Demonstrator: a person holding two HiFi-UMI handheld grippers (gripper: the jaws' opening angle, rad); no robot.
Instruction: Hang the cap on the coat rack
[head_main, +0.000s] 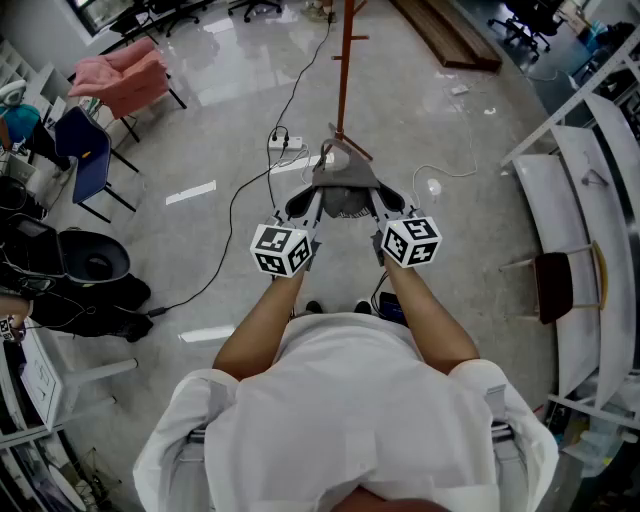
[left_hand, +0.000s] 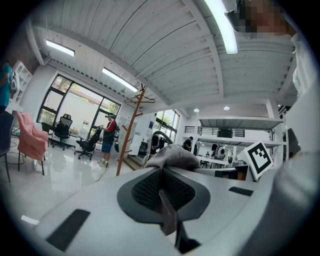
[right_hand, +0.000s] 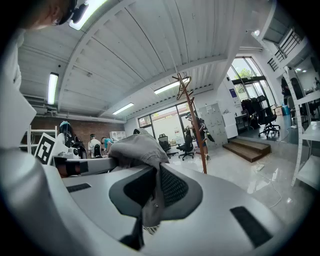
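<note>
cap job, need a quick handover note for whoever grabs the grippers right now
Left gripper: shut on one edge of the grey cap.
Right gripper: shut on the opposite edge of the cap.
Where things are: the cap is held up between the two grippers in front of the person. The coat rack stands straight ahead, apart from the cap.
Done: cap picked up in a two-handed grip.
Left: walk up to the rack, lift the cap over a hook, then open both grippers.

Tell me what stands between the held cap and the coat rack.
Nothing stands there: the right gripper view shows only bare floor between the cap and the coat rack.
</note>
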